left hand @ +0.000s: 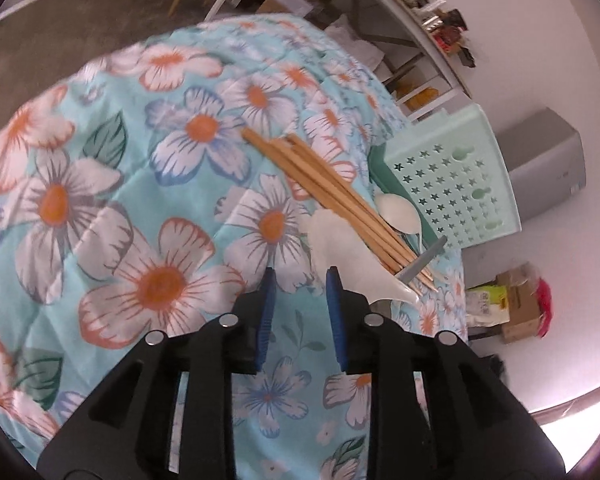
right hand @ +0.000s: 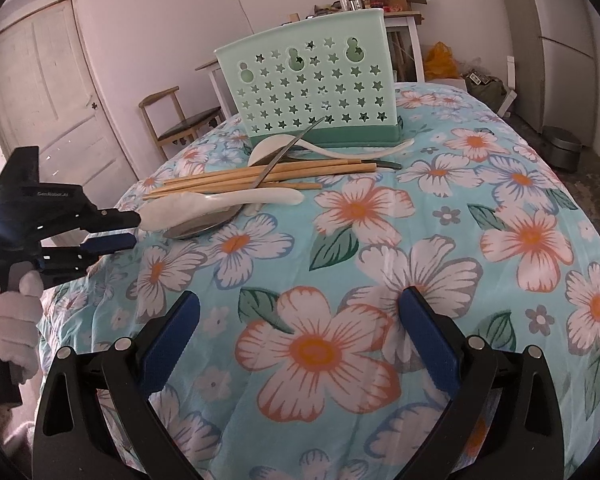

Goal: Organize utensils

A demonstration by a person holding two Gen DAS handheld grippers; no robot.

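Observation:
A mint green utensil caddy with star holes stands on the floral tablecloth. In front of it lie several wooden chopsticks, a white spoon resting on a metal spoon, and a second white spoon. My left gripper sits at the near white spoon's bowl end with its jaws a little apart. Only cloth shows between them. My right gripper hovers wide open over the cloth, well short of the pile.
A white-gloved hand holds the left gripper at the table's left edge. Beyond the table are a wooden chair, a white door, a cluttered white side table, a fridge and a round bin.

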